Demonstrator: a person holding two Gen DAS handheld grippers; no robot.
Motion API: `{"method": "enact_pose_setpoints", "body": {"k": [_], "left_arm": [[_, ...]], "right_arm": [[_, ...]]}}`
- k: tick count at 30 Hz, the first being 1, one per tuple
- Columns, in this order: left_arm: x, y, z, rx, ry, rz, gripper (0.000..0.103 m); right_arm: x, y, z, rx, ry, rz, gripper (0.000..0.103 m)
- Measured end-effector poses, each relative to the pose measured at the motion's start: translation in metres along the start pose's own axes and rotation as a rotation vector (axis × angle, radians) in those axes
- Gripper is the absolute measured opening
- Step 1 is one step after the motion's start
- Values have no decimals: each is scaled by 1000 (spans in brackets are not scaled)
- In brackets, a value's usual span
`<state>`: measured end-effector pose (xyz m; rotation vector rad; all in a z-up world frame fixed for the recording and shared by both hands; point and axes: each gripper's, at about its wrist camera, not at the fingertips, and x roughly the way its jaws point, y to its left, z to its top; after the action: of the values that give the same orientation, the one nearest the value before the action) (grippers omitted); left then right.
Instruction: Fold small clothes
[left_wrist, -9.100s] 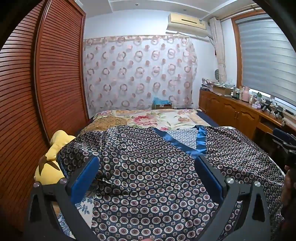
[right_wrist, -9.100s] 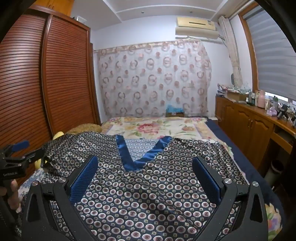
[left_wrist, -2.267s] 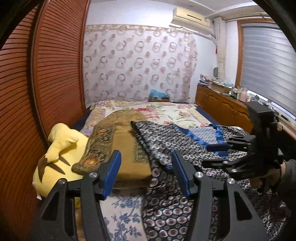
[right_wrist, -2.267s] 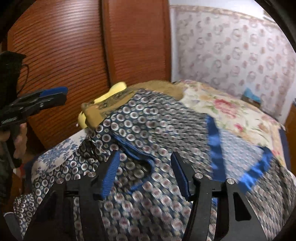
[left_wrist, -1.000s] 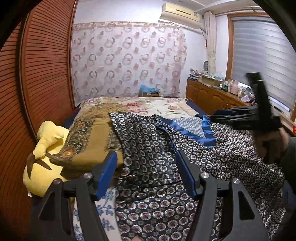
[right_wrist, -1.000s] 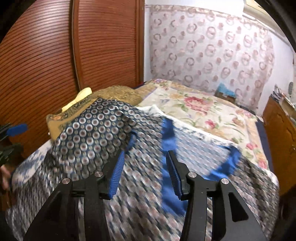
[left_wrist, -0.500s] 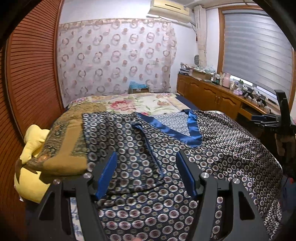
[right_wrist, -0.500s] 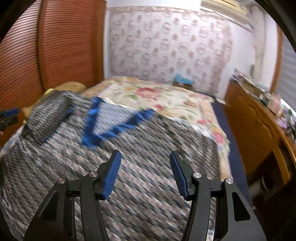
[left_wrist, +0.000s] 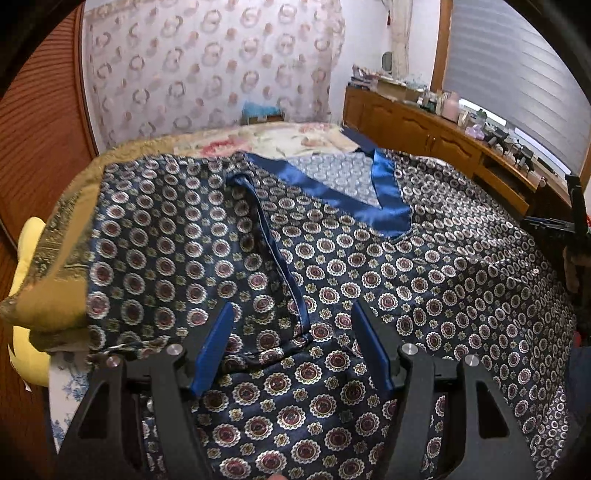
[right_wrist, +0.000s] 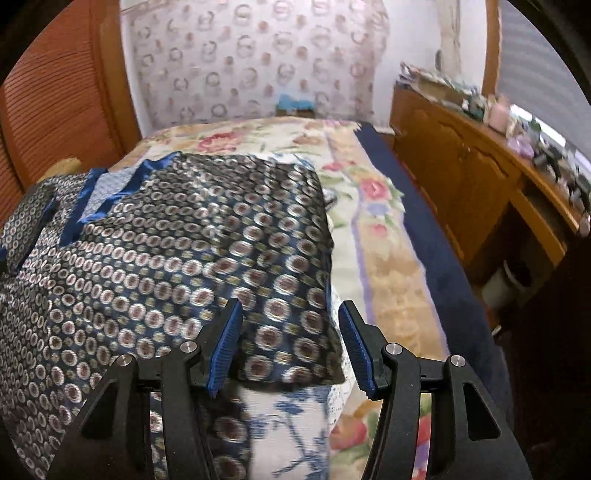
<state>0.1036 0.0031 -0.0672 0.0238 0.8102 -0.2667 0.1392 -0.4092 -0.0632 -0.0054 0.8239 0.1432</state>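
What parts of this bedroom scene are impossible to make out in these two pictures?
- Left view: the shirt's near hem is cut off by the bottom edge and hidden behind the left gripper.
- Left view: the yellow toy is mostly covered by the brown cushion.
- Right view: items on the counter are blurred beyond naming.
- Right view: the shirt's left side runs off the frame; the right gripper hides nearby bedding.

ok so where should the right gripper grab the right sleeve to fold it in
Take the sleeve at its outer near corner, where the cloth ends over the quilt. That free edge lies flat between the open fingers of the right gripper. Come in from the right, low, one finger sliding under the hem.
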Motion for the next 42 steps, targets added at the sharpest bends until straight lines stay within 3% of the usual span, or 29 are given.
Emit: {"method": "enact_pose_setpoints", "body": {"k": [5,14,16,18,22,26,34,42], "left_arm": [[14,-1,1,6,52,11,65],[27,-11,0,35,85,27,66],[28,-14,0,50,91,30,72],[31,-16,1,60,96,25,78],[32,-19,3,68,101,20,81],[37,-24,5,82,110,12,89],[39,-24,5,80,112,17,92],[39,-25,5,78,112,19,93]], "right_arm": [[12,-7,-3,14,55,26,49],[9,1,-8,-30,50,25,34],[7,1,-7,-48,47,1,23],[7,4,-7,-69,47,-19,17],[7,10,-7,-122,51,-50,3],[2,19,-6,-160,31,-45,1],[-31,55,12,-193,-104,43,0],[-10,104,6,-245,-30,161,0]]}}
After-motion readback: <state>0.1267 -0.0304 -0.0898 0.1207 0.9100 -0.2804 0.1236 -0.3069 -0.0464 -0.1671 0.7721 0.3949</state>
